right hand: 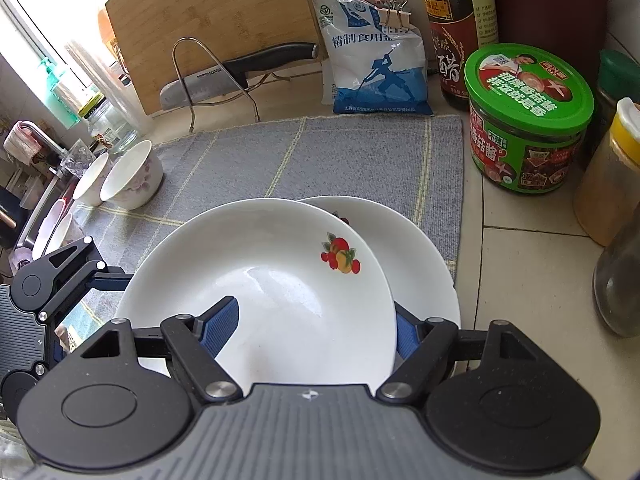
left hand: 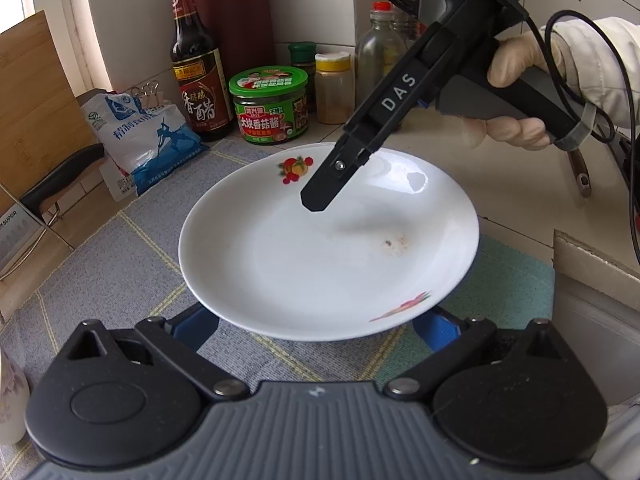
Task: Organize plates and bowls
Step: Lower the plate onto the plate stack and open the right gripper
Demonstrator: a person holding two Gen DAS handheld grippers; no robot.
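Looking from the left: two bowls (right hand: 132, 178) sit side by side at the far left edge of the grey mat (right hand: 280, 152). The left gripper (left hand: 318, 332) comes next, its fingers (left hand: 198, 330) spread wide with the tips tucked under the near rim of the plate (right hand: 272, 276). Can't tell if they touch it.

The plate, with its fruit print, is tilted and held above the mat. The right gripper (right hand: 314, 332) pinches its rim, one finger over and one under. A second plate (right hand: 416, 256) lies just under it to the right. A green-lidded jar (right hand: 528, 120) stands on the tiled surface (right hand: 520, 260) further right.
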